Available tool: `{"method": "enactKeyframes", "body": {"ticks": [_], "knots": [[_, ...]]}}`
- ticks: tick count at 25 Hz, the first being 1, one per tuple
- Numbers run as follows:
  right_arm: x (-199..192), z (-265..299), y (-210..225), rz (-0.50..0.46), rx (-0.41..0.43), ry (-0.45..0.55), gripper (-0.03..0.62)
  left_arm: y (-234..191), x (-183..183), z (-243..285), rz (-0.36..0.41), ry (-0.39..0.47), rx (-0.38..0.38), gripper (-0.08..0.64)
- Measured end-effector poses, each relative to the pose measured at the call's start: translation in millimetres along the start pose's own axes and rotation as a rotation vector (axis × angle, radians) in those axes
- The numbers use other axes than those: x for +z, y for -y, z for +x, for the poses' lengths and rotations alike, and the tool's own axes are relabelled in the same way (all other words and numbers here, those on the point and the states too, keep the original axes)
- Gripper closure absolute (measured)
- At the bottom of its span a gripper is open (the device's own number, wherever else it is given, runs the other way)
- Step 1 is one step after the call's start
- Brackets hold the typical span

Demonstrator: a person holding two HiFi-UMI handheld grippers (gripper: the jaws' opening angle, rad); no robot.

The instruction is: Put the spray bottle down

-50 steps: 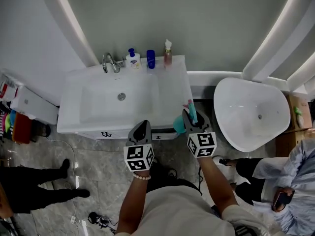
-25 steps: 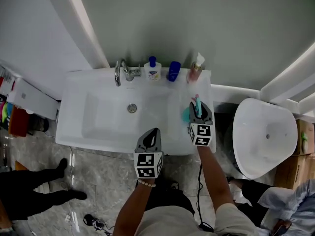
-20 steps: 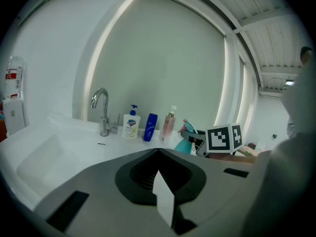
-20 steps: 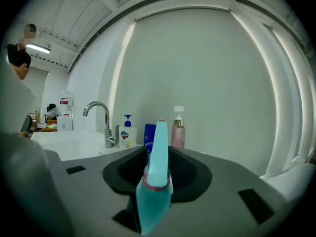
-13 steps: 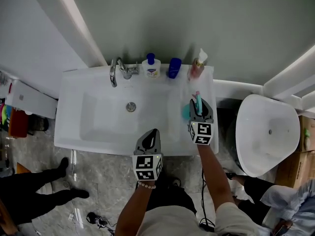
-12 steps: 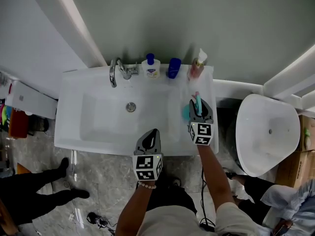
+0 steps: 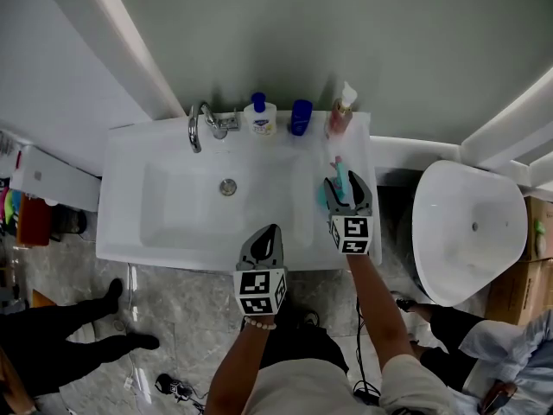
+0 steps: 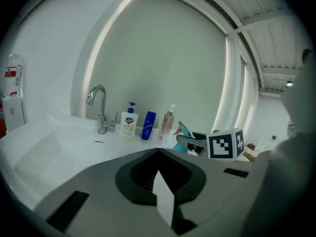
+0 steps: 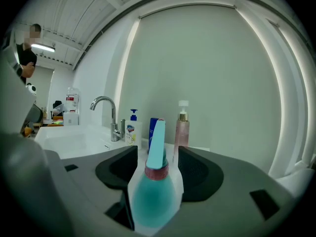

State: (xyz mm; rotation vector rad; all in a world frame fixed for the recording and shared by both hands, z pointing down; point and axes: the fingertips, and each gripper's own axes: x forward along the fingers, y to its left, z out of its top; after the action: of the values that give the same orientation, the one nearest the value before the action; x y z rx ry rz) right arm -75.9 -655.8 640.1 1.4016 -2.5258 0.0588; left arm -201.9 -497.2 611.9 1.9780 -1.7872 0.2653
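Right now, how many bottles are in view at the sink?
4. Three stand along the back ledge of the sink: white pump bottle beside the faucet, blue bottle, pink pump bottle. The teal spray bottle stands between the right tongs, whose jaws are opening. None seem hidden.

teal spray bottle (image 9: 150, 201), white sink (image 7: 125, 225), blue bottle (image 7: 300, 118)

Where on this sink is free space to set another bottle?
Free: the ledge left of the faucet, and the basin. Crowded: behind, soap bottle to pink bottle; right, the spray bottle between the right gripper's opening jaws.
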Motion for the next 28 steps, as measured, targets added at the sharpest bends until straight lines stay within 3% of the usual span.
{"method": "enactKeyframes", "body": {"ticks": [3,7,8,11,12,18,22,28], "knots": [[7,-11,-2,-0.004,0.012,0.005,0.298,-2,2,-4,-0.016,0.012,0.007,0.559],[31,-47,4,0.039,0.018,0.01,0.313,-3,13,-13,-0.026,0.038,0.024,0.56],[42,-60,6,0.051,0.018,0.019,0.331,-3,19,-17,-0.022,0.05,0.027,0.56],[82,-109,8,0.05,0.006,0.072,0.501,1,38,-34,-0.008,0.094,0.031,0.56],[95,-126,8,0.049,0.005,0.09,0.527,4,44,-41,-0.003,0.11,0.029,0.56],[144,-215,14,0.06,-0.011,0.149,0.575,38,74,-86,0.046,0.186,0.002,0.56],[147,-265,20,0.103,-0.033,0.148,0.577,63,83,-117,0.081,0.219,-0.007,0.56],[119,-308,19,0.136,-0.039,0.106,0.577,86,75,-154,0.082,0.246,-0.015,0.559]]}}
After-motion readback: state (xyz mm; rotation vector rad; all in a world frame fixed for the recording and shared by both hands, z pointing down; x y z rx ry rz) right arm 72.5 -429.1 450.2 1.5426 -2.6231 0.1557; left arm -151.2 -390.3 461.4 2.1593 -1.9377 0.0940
